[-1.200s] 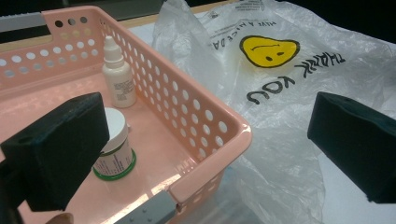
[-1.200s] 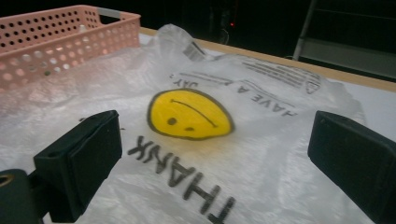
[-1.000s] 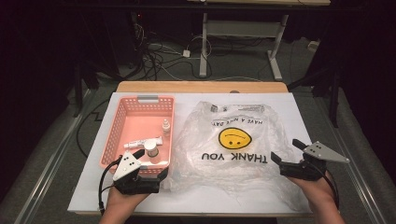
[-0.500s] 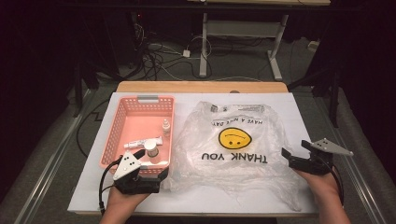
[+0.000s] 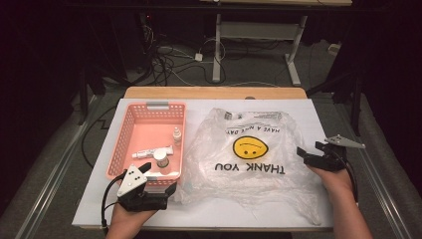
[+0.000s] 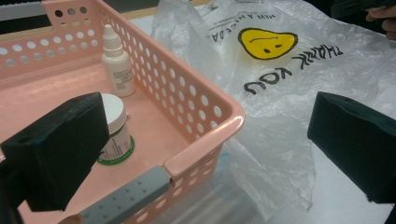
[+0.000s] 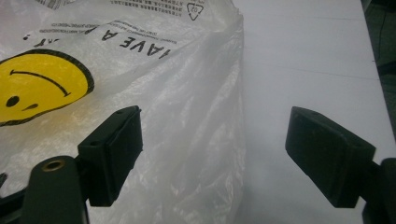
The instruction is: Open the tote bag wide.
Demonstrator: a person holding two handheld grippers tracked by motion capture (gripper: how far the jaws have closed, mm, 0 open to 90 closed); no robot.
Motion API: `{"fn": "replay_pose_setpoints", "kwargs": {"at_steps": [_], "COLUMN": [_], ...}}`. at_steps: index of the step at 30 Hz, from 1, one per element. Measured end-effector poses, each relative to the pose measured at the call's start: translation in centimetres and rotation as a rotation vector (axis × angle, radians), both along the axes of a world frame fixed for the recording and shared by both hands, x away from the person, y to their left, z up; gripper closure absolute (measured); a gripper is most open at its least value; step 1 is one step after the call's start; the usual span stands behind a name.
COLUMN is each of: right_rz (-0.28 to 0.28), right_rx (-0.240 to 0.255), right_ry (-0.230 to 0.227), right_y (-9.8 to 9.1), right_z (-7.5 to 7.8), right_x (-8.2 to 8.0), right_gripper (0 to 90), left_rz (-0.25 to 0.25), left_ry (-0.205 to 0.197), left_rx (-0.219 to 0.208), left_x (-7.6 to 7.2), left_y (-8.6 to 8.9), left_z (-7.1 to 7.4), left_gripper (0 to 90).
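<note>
— Dark floor and tangled cables ring the counter (image 5: pixel 214 209), which wears a white sheet with a strip of bare wood along its far edge.

— And on it?

— At about nine o'clock from the middle lies a pink basket (image 5: pixel 125 134), holding a small dropper bottle (image 5: pixel 176 135), a white tube (image 5: pixel 152 152) and a white jar (image 5: pixel 160 158). Spread flat from the centre toward three o'clock is a clear plastic bag (image 5: pixel 249 164) printed with a yellow smiley and THANK YOU (the print reads upside down from the person's side).

— Where is the left tool?

— Left tool (image 5: pixel 159 180) sits at seven o'clock, at the basket's near edge. In the left gripper view its jaws stand wide apart, one over the basket floor beside the jar, the other over the bag, with the basket's near corner between them; the pads press on nothing.

— The right one?

— Right tool (image 5: pixel 304 155) is at three o'clock, at the bag's right edge. Its jaws have just been closing, yet a clear gap remains. In the right gripper view the bag's edge runs between them, one pad over the plastic, the other over bare white sheet. Nothing is pinched.
</note>
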State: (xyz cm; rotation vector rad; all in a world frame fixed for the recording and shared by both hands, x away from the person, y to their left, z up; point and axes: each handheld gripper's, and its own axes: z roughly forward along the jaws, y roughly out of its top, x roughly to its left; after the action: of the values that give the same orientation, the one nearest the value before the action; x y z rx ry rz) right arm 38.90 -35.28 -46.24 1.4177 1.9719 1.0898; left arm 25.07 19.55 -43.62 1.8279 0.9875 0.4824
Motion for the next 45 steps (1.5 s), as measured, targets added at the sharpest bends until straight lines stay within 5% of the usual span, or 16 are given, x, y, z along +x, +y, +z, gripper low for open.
{"fn": "replay_pose_setpoints", "kwargs": {"at_steps": [9,21,22,24,29,33,45], "right_rz": [-0.004,0.147,0.165,0.17,0.104,-0.009,-0.255], "right_rx": [0.034,-0.028,-0.039,-0.041,-0.033,0.003,0.015], "right_ry": [0.104,0.162,0.161,0.16,0.124,0.067,-0.004], "right_y": [-0.1,1.4,1.6,1.7,1.1,-1.0,-7.1], "right_z": [-1.4,-1.7,-1.7,-1.6,-1.2,-0.7,-0.1], "right_x": [1.7,1.7,1.5,1.5,1.1,0.4,-3.1], "right_gripper": [33.3,75.4,87.4,89.8,90.0,90.0,90.0], "left_rz": [0.006,0.009,0.004,0.002,-0.009,-0.02,-0.006], "left_ry": [0.003,-0.002,-0.004,-0.004,-0.007,-0.009,-0.034], "left_rx": [0.001,-0.002,-0.002,-0.005,-0.006,-0.006,0.037], "left_x": [-0.6,-0.9,-0.9,-0.8,-0.7,-0.5,0.6], "left_y": [0.4,0.7,0.5,0.5,0.2,-0.1,-1.0], "left_z": [-0.1,0.0,0.0,0.1,0.1,0.2,0.8], "left_gripper": [0.0,0.0,0.0,0.0,0.0,0.0,0.0]}}
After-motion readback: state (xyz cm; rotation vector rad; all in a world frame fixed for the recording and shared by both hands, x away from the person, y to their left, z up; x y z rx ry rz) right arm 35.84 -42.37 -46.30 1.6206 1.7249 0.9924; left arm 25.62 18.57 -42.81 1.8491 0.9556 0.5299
